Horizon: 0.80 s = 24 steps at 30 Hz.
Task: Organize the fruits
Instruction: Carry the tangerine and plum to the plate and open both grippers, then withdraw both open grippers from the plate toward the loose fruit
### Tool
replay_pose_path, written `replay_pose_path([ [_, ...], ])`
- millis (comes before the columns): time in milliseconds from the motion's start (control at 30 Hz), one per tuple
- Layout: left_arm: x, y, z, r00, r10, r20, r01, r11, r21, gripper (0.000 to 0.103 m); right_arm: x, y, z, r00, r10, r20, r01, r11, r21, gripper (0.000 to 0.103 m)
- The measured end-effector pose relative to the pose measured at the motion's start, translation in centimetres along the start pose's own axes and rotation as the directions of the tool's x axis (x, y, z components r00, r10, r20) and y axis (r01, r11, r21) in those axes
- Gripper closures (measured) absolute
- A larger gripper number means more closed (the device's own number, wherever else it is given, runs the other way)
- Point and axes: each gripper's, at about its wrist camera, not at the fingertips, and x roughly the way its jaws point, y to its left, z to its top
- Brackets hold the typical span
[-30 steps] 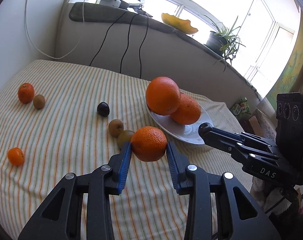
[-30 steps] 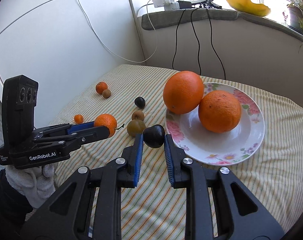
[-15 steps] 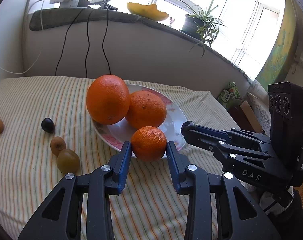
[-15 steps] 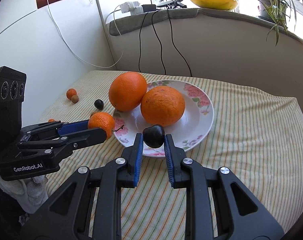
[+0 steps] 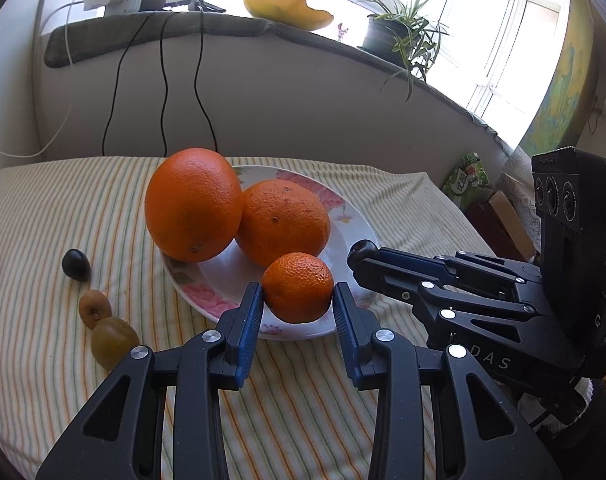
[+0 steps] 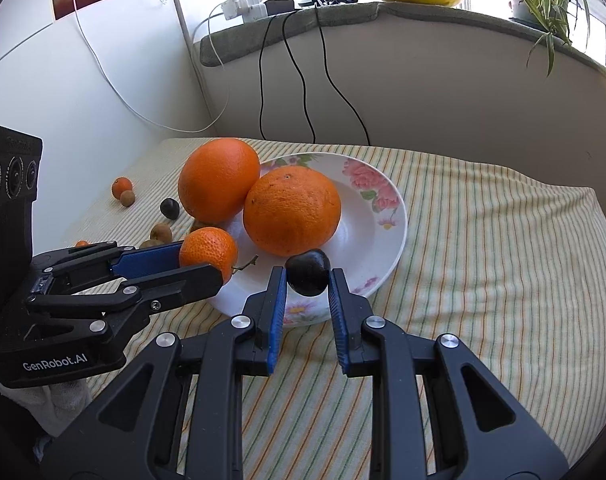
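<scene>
Both tongs are being carried in over the plate (image 6: pixel 395 216) since the earlier frames, when the fruits in them were hanging short of its rim. Two big oranges (image 6: pixel 291 212) are already lying on the plate. A mandarin (image 5: pixel 297 287) is being clamped by the left tongs (image 5: pixel 297 304) and held over the plate's near edge, just in front of the oranges. A dark plum (image 6: pixel 307 272) is being clamped by the right tongs (image 6: pixel 307 286), also above the near rim. Neither fruit is being released yet. Still to be gathered from the striped desk (image 6: pixel 503 260): another plum (image 5: pixel 75 265), two kiwis (image 5: pixel 114 342), and a small mandarin (image 6: pixel 121 187) with a brown fruit beside it farther off.
</scene>
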Motion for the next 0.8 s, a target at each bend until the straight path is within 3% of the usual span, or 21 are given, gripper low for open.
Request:
replay_pose_path([
  [267,0.1,0.2,0.2,1.0,0.017,-0.005,-0.017,1.0,-0.001,0.067,0.0,0.0,0.0,1.0,0.0,0.006,0.0,1.0,0.003,0.08],
  [333,-0.1,0.3,0.1,1.0,0.025,-0.001,-0.025,1.0,-0.003,0.053,0.0,0.0,0.0,1.0,-0.004,0.004,0.004,1.0,0.003,0.079],
  [367,-0.2,0.3,0.1,1.0,0.029,0.004,-0.029,1.0,-0.006,0.051,0.0,0.0,0.0,1.0,-0.008,0.005,0.008,1.0,0.003,0.075],
  [467,-0.4,0.5,0.2,1.0,0.03,0.007,-0.03,1.0,-0.01,0.051,-0.3,0.0,0.0,1.0,-0.017,0.023,0.017,1.0,0.003,0.052],
  [800,-1.2,1.5,-0.7,0.999,0.034,0.005,-0.034,0.999,-0.03,0.051,-1.0,0.1,0.2,0.999,-0.025,0.042,0.024,1.0,0.014,0.04],
])
